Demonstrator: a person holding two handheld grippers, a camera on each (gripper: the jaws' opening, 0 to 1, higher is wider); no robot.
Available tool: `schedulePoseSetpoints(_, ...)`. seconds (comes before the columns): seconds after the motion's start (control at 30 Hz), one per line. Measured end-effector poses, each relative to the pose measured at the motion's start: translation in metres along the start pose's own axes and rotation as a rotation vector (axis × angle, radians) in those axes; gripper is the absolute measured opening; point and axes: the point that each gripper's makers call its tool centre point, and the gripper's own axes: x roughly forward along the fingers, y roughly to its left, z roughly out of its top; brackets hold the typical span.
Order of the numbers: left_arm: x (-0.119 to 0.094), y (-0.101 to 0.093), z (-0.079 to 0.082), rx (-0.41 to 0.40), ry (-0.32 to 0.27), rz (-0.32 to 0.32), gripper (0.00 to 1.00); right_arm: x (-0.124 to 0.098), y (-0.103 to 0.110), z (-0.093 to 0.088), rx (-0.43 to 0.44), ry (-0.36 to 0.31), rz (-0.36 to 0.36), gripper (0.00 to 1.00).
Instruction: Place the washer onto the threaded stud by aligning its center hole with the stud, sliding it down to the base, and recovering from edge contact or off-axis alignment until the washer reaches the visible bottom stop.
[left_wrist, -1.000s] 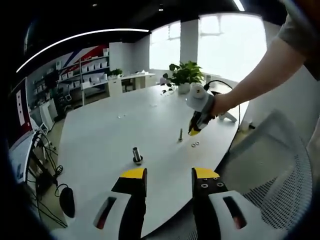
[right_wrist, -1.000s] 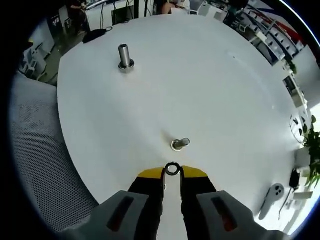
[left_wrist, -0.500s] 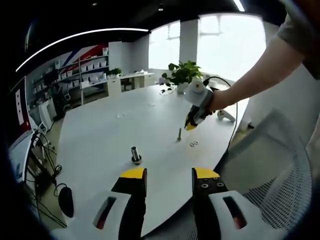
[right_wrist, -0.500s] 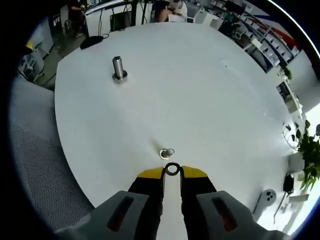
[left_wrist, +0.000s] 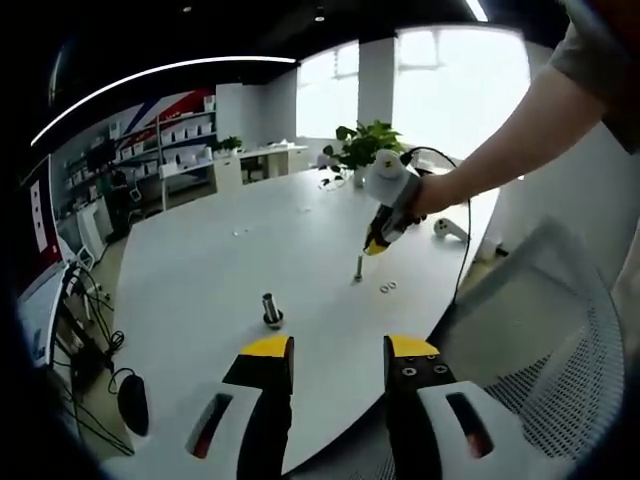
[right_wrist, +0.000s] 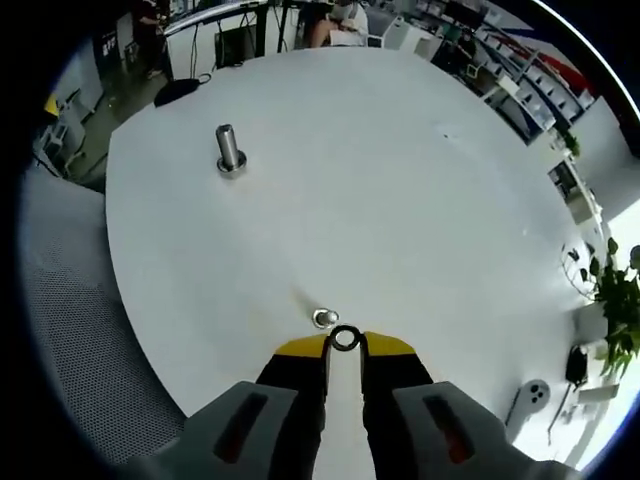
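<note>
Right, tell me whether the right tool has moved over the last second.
Yes. In the left gripper view, the right tool has risen and shifted left, from beside the stud to above it, carrying the washer.

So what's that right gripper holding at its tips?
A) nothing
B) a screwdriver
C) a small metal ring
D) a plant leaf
C: the right gripper is shut on a small washer, a ring pinched between its yellow tips, just above the stud on the white table.
</note>
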Motion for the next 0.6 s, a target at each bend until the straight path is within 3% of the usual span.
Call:
schedulePoseSetpoints(0.17,-0.0006,0.0009,0.0005,0.0,-0.003,0.005,0.34,0.003,0.0028,0.0074,0.021,-0.018,0.006,0.14)
schedulePoseSetpoints(0.6,-0.0011,0.0017,0.0011,-0.001,-0.005,0.013,0.34,0.0089,0.0065,0.0051,-0.002,0.01,0.019,0.14)
